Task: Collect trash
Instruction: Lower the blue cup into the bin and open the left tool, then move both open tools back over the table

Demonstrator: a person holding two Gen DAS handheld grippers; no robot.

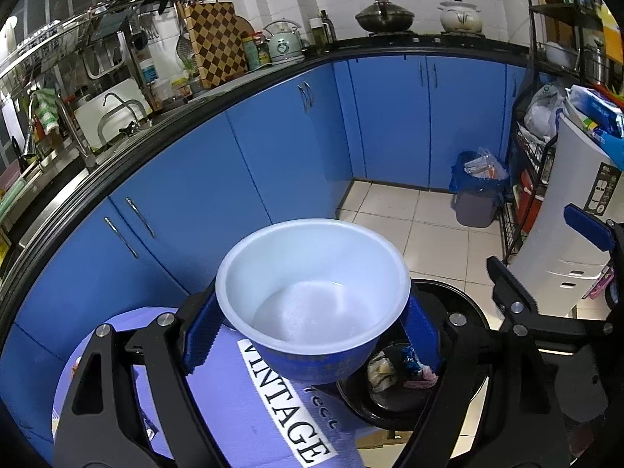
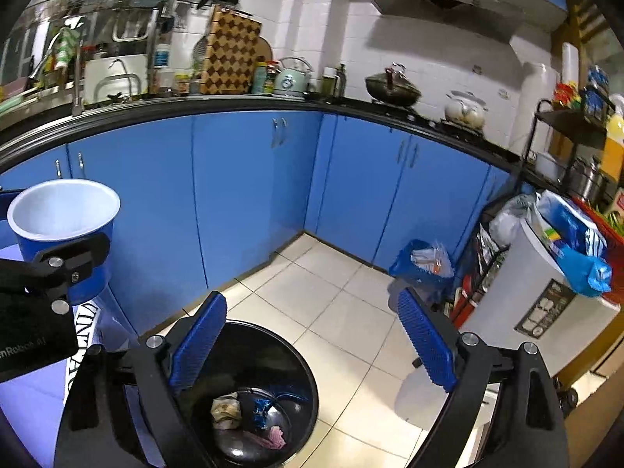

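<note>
The right gripper (image 2: 316,347) hangs with its blue fingers (image 2: 427,341) spread wide and nothing between them, above a black trash bin (image 2: 290,355) that stands on the tiled floor (image 2: 343,304) with crumpled scraps (image 2: 249,415) inside. At the left edge, the left gripper (image 2: 58,261) has a blue cup (image 2: 62,214) with a white inside between its fingers.

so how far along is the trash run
Done: a few scraps already lie in the black bin, and the right gripper stands open and empty above it. In hand: the left gripper holds the blue cup beside the bin. Left: dropping that cup in.
</note>
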